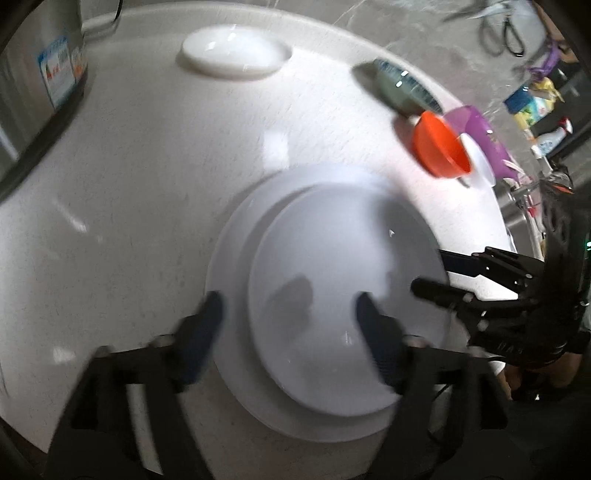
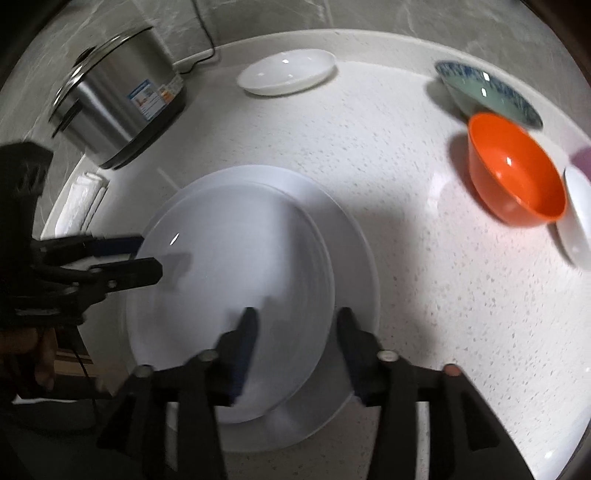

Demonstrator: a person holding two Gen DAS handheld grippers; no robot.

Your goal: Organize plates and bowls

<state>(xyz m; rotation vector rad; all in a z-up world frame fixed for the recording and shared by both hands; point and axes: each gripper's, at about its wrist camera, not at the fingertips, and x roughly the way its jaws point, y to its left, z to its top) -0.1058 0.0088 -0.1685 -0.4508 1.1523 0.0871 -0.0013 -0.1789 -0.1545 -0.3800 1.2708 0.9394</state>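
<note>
1. The smaller plate [image 2: 236,280] lies on the larger plate [image 2: 354,236], near the countertop's [image 2: 424,295] near edge.
2. The shallow dish [image 2: 286,72] sits far, behind the stacked plates.
3. The cooker [image 2: 118,107] stands far left.
4. Three bowls [image 2: 517,177] cluster far right; a fourth item [image 2: 578,214] beside them may be another bowl.
5. Both grippers hover above the plates, left gripper [image 1: 288,325] left, right gripper [image 2: 295,332] right.

We see a white speckled tabletop [image 2: 424,229] with a raised lip at its back edge; behind it rises a grey marbled wall [image 2: 295,14]; a stainless steel cooker [image 2: 118,99] with a blue label stands at the back left, its black cord [image 2: 205,40] running up the wall; a folded white cloth [image 2: 83,199] lies beside it; soft glare marks the surface.
</note>
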